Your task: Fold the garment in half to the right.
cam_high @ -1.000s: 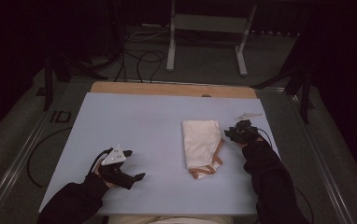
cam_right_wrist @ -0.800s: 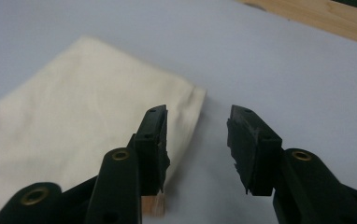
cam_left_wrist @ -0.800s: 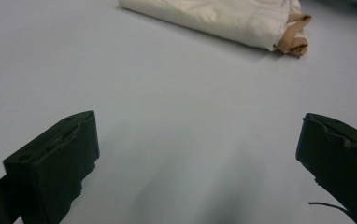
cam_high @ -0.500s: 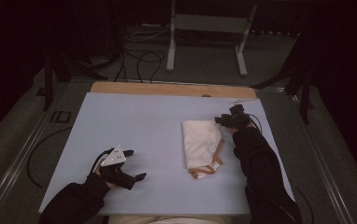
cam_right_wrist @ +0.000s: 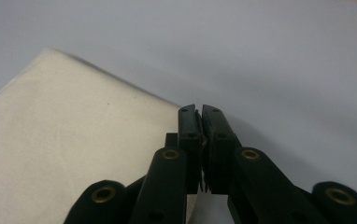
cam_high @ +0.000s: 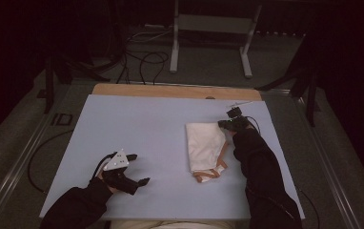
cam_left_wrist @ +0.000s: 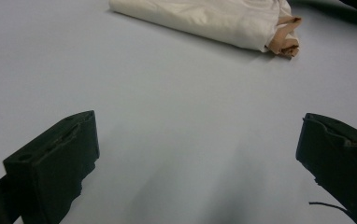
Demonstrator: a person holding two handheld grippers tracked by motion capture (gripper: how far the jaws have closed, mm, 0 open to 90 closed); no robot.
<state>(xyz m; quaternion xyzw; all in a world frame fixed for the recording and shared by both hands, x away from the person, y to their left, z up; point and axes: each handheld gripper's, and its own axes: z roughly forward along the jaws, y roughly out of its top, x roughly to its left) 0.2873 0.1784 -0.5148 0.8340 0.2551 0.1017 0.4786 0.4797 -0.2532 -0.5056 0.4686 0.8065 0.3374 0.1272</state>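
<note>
Two grippers: my right gripper (cam_high: pixel 224 124) has just pinched shut at the folded cream cloth bag's (cam_high: pixel 205 145) upper-right corner, right of centre; whether fabric is caught, I cannot tell. Left gripper (cam_high: pixel 139 169) gapes wide, lower left. Pulling may slip off the thin edge.

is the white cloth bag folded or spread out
Folded: the white cloth bag lies as a compact layered rectangle on the table, tan straps bunched at one end.

Lab — floor cables (cam_high: pixel 142 59), metal stand (cam_high: pixel 211 45)
</note>
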